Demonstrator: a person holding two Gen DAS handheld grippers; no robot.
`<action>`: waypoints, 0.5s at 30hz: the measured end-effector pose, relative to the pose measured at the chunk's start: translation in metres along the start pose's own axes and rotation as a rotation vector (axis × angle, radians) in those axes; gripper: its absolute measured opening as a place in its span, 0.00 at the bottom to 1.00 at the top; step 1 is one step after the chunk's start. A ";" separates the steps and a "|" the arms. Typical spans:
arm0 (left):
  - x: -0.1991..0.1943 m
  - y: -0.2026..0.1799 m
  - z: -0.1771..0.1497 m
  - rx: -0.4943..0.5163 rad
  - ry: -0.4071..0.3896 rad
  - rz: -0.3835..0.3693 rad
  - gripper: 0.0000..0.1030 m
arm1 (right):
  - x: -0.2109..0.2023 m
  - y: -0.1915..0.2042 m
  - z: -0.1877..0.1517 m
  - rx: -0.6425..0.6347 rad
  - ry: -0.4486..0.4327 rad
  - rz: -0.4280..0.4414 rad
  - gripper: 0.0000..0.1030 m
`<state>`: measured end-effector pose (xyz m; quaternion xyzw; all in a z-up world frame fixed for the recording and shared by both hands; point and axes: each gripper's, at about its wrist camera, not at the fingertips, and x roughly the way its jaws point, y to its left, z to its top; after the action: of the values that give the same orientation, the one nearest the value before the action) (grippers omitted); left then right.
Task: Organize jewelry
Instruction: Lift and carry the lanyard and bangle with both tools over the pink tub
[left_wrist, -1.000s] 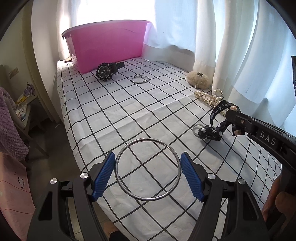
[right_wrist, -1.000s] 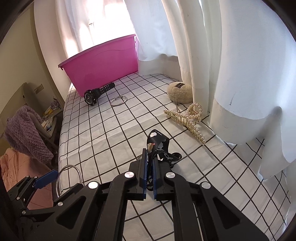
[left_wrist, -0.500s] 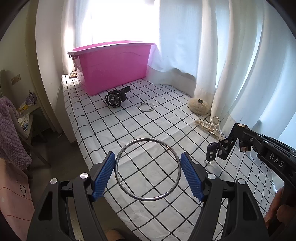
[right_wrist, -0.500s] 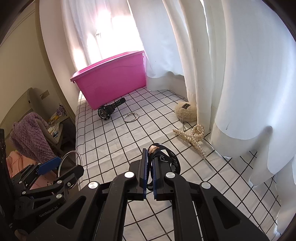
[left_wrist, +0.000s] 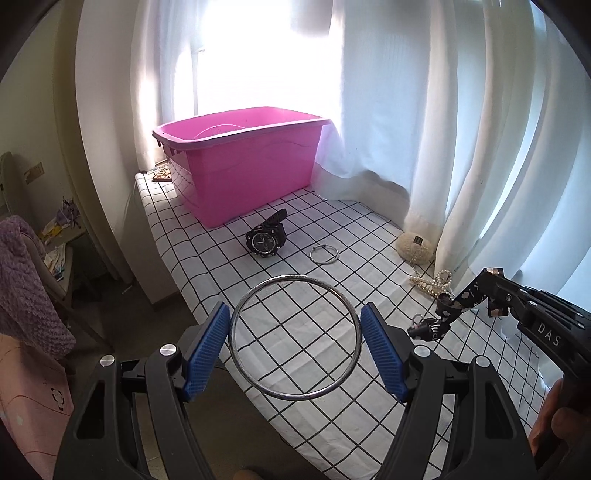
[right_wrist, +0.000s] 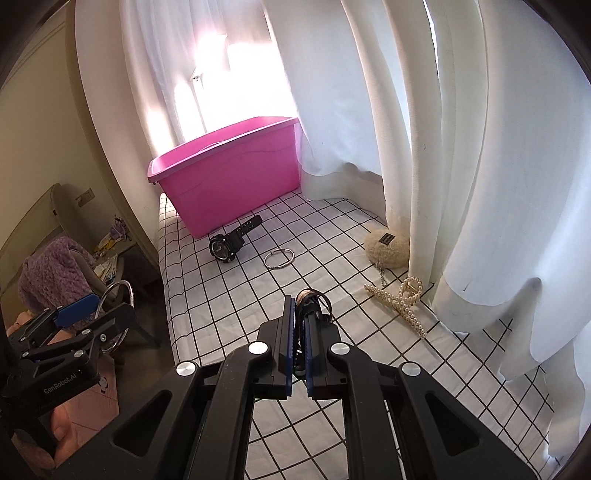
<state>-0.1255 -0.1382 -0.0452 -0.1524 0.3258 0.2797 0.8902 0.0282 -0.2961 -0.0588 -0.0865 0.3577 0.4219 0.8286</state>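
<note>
bangle sits clamped between the left fingers; right fingers pinch a strap. carry both level over the bin rim, then release.

- The left wrist camera sits behind its own jaws, looking forward and down over the near edge of the checked tabletop towards the pink bin and the curtain.
- The right wrist camera looks the same way from further right, nearer the curtain.
- Both views share the bin, the black watch and the small ring; each also catches the other gripper at its edge.
</note>
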 end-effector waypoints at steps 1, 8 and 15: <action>-0.001 0.003 0.004 0.001 -0.007 0.000 0.69 | -0.001 0.003 0.002 0.000 -0.004 -0.003 0.05; -0.006 0.027 0.034 0.015 -0.055 -0.015 0.69 | -0.005 0.026 0.023 -0.008 -0.036 -0.024 0.05; -0.007 0.050 0.056 0.032 -0.074 -0.040 0.69 | 0.003 0.047 0.039 0.011 -0.065 -0.036 0.05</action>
<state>-0.1324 -0.0759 -0.0036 -0.1341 0.2941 0.2617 0.9094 0.0140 -0.2475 -0.0243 -0.0747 0.3314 0.4077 0.8476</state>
